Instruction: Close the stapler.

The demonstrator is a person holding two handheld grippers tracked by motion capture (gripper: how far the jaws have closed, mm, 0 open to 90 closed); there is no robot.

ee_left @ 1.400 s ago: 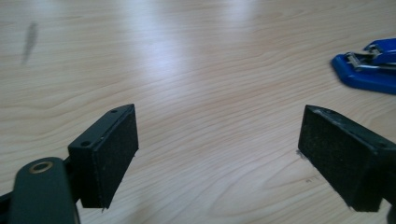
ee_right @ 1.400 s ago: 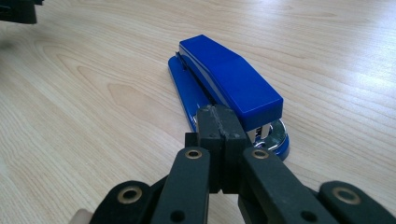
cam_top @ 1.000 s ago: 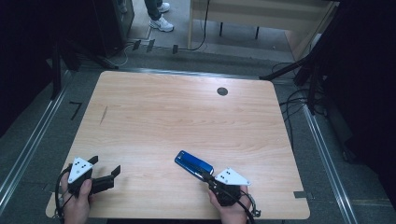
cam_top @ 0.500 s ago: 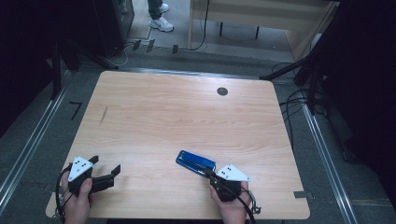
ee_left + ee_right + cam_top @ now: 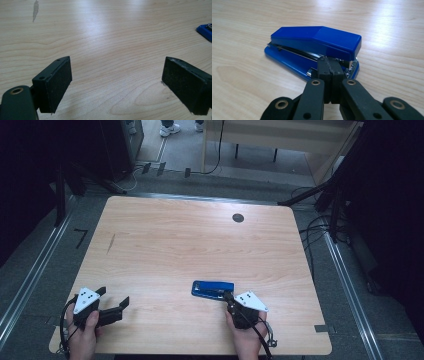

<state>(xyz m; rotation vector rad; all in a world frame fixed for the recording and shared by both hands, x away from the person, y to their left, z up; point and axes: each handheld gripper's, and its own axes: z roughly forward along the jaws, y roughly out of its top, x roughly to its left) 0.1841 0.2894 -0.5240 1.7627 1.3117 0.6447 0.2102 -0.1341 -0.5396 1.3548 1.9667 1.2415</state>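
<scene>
Two grippers work the wooden table: left gripper near the front-left corner, jaws spread wide on nothing; right gripper, jaws pressed together, tips against the blue stapler, front-centre. No lettering legible.

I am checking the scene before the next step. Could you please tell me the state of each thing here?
Stapler: closed, lying flat on the table.
Right gripper: jaws shut, tips at the stapler's near end.
Left gripper: jaws wide open, nothing between them, apart from the stapler.
</scene>
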